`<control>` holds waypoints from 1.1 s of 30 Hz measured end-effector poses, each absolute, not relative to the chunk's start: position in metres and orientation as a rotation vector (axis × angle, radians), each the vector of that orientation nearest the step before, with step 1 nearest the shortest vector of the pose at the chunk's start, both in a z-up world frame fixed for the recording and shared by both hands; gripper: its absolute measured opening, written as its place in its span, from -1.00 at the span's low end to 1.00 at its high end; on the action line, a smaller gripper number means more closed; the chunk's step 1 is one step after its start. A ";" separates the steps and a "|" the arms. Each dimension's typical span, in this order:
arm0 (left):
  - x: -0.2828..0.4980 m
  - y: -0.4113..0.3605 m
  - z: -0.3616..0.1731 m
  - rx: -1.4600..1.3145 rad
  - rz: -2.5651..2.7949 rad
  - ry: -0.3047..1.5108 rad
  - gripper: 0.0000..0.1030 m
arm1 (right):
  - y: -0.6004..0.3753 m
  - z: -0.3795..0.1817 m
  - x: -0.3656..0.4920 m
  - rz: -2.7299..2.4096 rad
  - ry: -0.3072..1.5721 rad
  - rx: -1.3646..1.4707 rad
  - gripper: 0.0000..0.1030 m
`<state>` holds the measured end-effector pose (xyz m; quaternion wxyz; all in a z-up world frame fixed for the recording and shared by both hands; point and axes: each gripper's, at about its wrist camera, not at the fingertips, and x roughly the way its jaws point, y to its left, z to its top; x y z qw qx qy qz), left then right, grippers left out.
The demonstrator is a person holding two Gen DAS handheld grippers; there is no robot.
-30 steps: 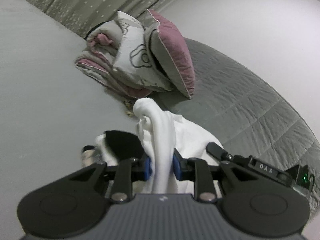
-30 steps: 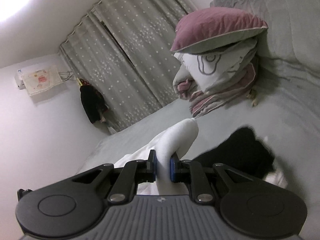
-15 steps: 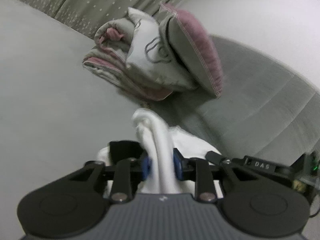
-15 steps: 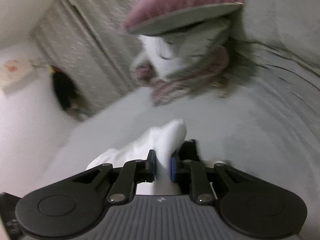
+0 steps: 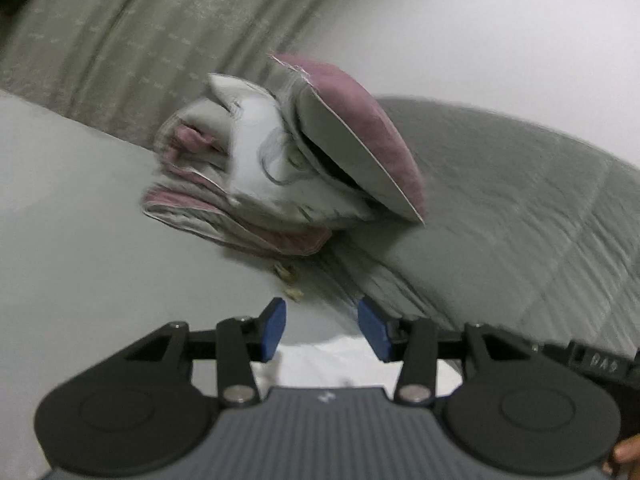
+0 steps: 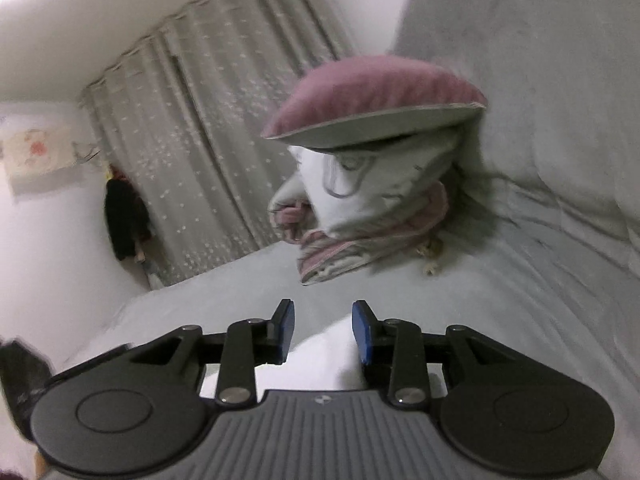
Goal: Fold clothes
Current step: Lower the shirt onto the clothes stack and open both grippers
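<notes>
Both the left gripper (image 5: 322, 330) and the right gripper (image 6: 322, 332) stood spread and empty over the white garment (image 6: 320, 356), which lay on the grey bed sheet (image 5: 80, 264) below their tips, a soft, light, limp cloth probably best pinched at its edge or corners.

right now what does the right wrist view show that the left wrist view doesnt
Only the right wrist view: a dark garment hanging by the curtain and a floral cloth on the wall. Only the left wrist view: the quilted grey headboard. Both: the pink pillow on folded bedding, the white garment, an open gripper.
</notes>
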<state>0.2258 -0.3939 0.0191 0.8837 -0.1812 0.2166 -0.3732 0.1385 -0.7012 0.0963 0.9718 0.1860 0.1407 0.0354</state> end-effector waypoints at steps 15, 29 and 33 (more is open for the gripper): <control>0.190 -0.408 0.047 -0.183 -0.704 0.534 0.40 | -0.664 0.100 0.105 -0.022 0.373 0.188 -0.10; 0.133 -0.400 0.078 0.004 -0.552 0.697 1.00 | -0.664 0.141 0.070 -0.154 0.539 0.268 0.40; 0.125 -0.401 0.083 0.044 -0.503 0.788 1.00 | -0.669 0.139 0.063 -0.183 0.629 0.380 0.48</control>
